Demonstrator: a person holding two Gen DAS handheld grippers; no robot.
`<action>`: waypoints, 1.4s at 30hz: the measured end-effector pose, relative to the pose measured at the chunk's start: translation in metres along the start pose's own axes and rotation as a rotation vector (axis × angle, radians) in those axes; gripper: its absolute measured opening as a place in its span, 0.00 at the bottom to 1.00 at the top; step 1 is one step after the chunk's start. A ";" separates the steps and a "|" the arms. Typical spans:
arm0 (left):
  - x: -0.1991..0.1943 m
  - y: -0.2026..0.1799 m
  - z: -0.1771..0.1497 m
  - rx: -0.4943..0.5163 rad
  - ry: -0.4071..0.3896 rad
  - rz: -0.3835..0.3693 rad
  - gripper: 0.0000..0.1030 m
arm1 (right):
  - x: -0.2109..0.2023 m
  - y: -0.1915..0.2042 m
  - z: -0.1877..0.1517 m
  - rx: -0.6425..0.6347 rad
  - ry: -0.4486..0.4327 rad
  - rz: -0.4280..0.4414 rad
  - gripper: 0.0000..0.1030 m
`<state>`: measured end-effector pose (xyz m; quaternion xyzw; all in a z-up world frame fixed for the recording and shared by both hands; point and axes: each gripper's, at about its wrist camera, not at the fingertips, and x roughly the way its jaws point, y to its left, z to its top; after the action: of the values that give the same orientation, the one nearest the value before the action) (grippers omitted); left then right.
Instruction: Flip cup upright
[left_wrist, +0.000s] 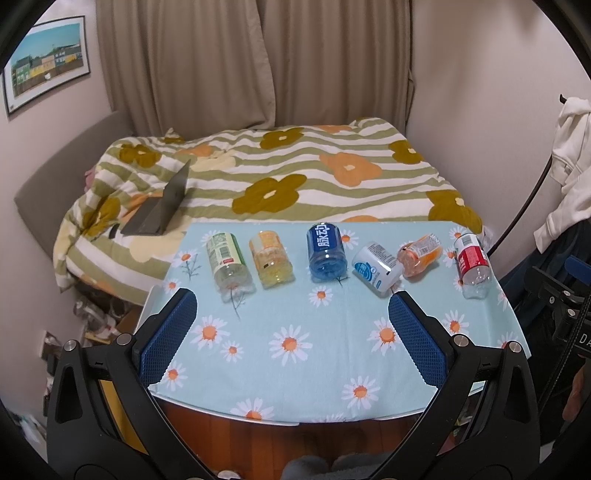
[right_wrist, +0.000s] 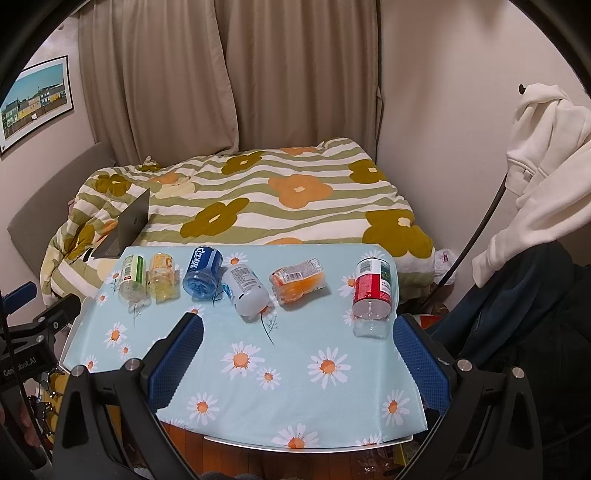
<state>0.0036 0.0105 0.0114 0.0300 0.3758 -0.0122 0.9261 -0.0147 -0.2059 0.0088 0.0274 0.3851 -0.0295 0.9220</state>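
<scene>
Several cut-bottle cups lie on their sides in a row on the daisy tablecloth (left_wrist: 295, 362): green (left_wrist: 227, 260), yellow (left_wrist: 269, 263), blue (left_wrist: 327, 249), white (left_wrist: 376, 266), orange (left_wrist: 421, 254) and red (left_wrist: 472, 262). The right wrist view shows the same row: green (right_wrist: 132, 277), yellow (right_wrist: 161, 275), blue (right_wrist: 202, 272), white (right_wrist: 246, 287), orange (right_wrist: 298, 280), red (right_wrist: 371, 295). My left gripper (left_wrist: 293, 299) is open and empty, held near the table's front. My right gripper (right_wrist: 297, 321) is open and empty, in front of the row; the red cup is just beyond its right finger.
A bed with a flowered striped duvet (left_wrist: 295, 173) stands behind the table, with an open laptop (left_wrist: 162, 206) on it. Curtains hang behind. A white garment (right_wrist: 546, 155) hangs at the right over dark clothing. The table's front edge (right_wrist: 306, 443) is close, wood floor below.
</scene>
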 end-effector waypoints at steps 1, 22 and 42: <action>0.000 0.001 0.001 0.001 0.000 0.000 1.00 | 0.000 0.000 0.000 0.000 0.001 0.000 1.00; -0.001 0.001 0.001 -0.005 0.000 -0.001 1.00 | -0.002 0.000 -0.002 0.001 0.000 0.004 1.00; 0.001 -0.016 0.010 -0.020 0.034 0.034 1.00 | 0.001 -0.017 0.004 -0.062 0.024 0.064 1.00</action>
<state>0.0106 -0.0057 0.0169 0.0274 0.3913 0.0076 0.9198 -0.0126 -0.2233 0.0102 0.0113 0.3959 0.0122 0.9181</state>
